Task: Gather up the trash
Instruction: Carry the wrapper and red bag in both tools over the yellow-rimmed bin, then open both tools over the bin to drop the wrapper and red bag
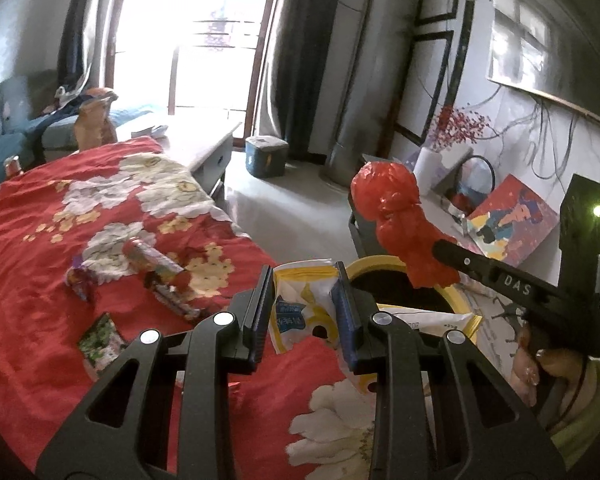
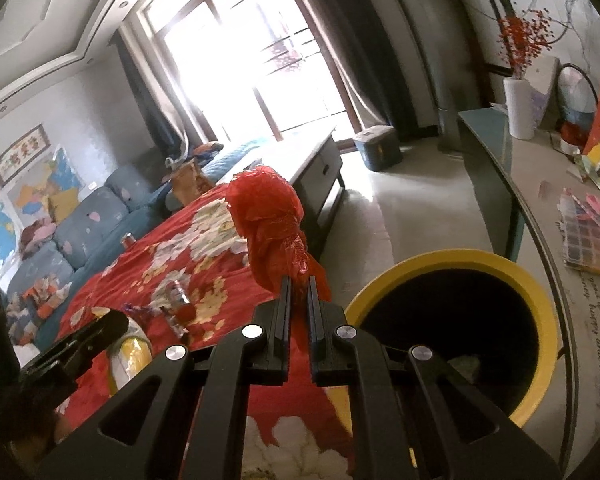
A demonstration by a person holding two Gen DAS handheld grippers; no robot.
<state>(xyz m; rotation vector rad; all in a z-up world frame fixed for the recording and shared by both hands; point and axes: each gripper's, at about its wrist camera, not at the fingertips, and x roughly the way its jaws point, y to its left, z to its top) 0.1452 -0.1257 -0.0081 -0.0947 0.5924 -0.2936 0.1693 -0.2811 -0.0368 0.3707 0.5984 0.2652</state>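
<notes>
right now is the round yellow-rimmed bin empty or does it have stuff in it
Not empty: inside the round yellow-rimmed bin, the right wrist view shows something pale lying at the dark bottom. How full, cannot tell.

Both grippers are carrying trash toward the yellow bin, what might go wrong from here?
1. The right gripper pinches only the twisted tail of the crumpled red plastic bag; the bulky end sticks out and could slip free before reaching the yellow-rimmed round bin.
2. The left gripper holds the yellow and white snack packet near the right gripper, so the two may collide over the bin.
</notes>
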